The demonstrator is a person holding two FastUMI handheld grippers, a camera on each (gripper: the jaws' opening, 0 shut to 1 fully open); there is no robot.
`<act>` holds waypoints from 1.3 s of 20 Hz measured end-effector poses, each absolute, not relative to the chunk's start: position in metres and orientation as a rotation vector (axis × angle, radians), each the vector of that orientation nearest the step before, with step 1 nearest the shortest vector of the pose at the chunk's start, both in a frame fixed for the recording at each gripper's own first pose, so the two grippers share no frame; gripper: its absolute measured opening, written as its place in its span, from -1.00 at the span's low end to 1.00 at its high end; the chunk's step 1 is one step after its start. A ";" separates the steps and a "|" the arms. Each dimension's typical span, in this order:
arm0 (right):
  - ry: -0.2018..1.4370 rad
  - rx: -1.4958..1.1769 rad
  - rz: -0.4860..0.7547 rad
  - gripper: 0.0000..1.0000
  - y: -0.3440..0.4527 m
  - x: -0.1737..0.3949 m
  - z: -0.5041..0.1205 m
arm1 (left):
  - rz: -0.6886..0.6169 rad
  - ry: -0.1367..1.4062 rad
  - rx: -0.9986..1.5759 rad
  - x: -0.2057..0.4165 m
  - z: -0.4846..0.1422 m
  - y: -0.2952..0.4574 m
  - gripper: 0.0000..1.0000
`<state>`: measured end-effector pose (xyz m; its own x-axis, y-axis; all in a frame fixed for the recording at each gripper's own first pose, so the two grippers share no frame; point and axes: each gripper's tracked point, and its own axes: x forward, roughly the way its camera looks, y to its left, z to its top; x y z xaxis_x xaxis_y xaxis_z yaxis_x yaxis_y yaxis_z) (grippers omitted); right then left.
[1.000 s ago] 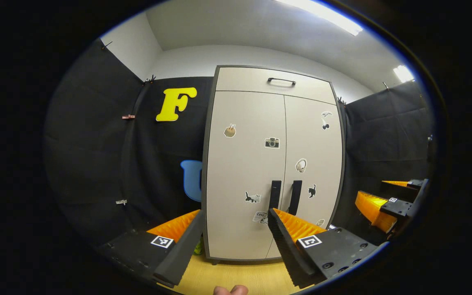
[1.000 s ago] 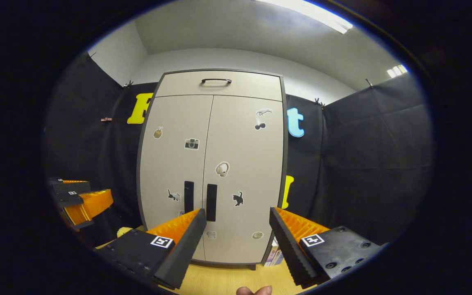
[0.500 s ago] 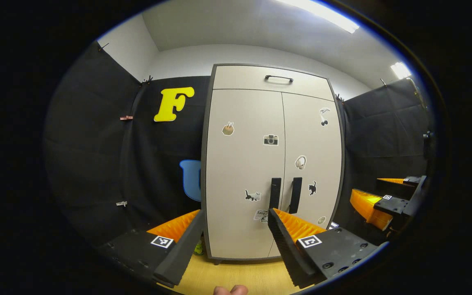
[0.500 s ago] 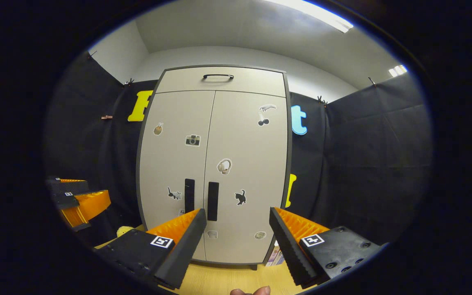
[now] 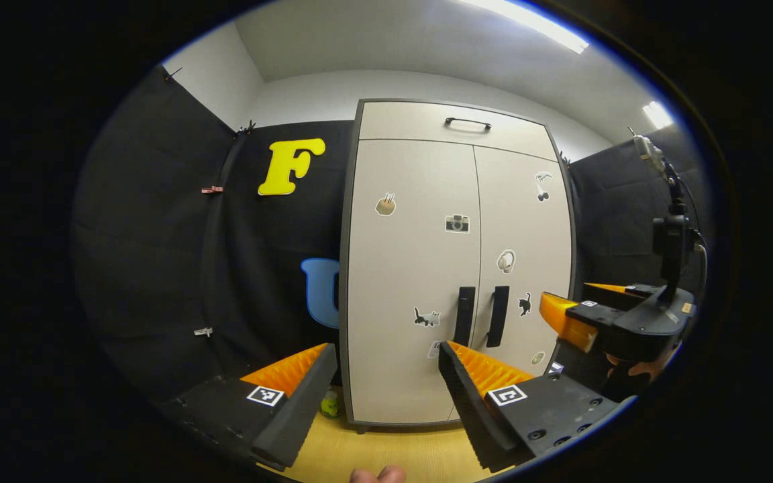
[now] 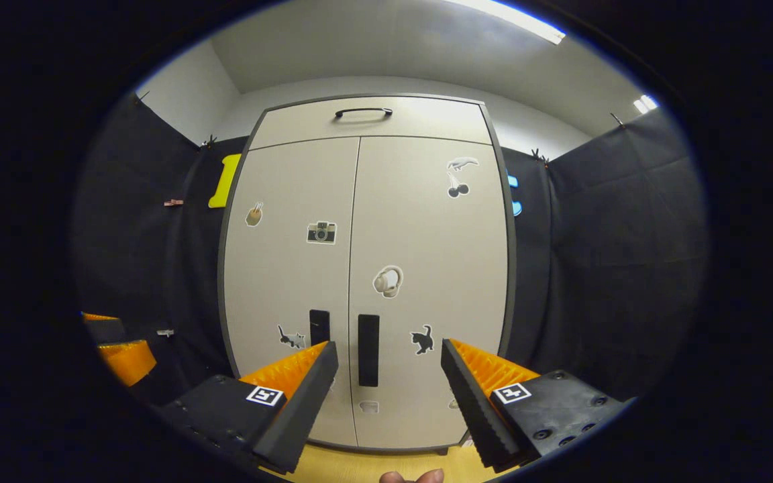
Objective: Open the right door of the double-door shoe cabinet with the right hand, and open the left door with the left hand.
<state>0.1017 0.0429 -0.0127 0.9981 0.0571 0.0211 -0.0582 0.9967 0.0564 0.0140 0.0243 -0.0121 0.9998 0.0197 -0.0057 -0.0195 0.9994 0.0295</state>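
While both your tongs gape apart in front of the shoe cabinet (image 6: 366, 268), its two doors are shut; a small yellow-green thing (image 5: 329, 404) sits by its left foot.

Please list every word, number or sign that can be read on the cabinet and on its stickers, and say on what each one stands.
Pale double-door shoe cabinet: no readable text.
Camera sticker and black cat sticker: pictures only, no words.
Small pale sticker low on the left door: partly hidden, too small to read.
Square black-and-white marker: a pattern, no letters.
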 end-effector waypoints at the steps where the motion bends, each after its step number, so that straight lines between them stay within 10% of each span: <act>1: -0.021 0.056 0.060 0.94 0.046 0.110 -0.015 | 0.024 0.009 0.030 0.014 -0.015 0.026 0.89; 14: 0.094 0.120 0.031 0.91 0.070 0.221 -0.084 | 0.020 0.024 0.030 0.025 -0.031 0.036 0.89; 19: 0.150 0.078 0.023 -0.14 0.079 0.241 -0.113 | 0.033 0.025 0.029 0.026 -0.033 0.042 0.89; 26: 0.170 0.092 0.012 -0.44 0.077 0.245 -0.115 | 0.046 0.032 0.015 0.018 -0.037 0.048 0.89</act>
<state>0.2453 0.0774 -0.1155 0.9856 0.0199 -0.1681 -0.0043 0.9957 0.0923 0.0177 0.0477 -0.0366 0.9984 0.0460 -0.0316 -0.0455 0.9988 0.0153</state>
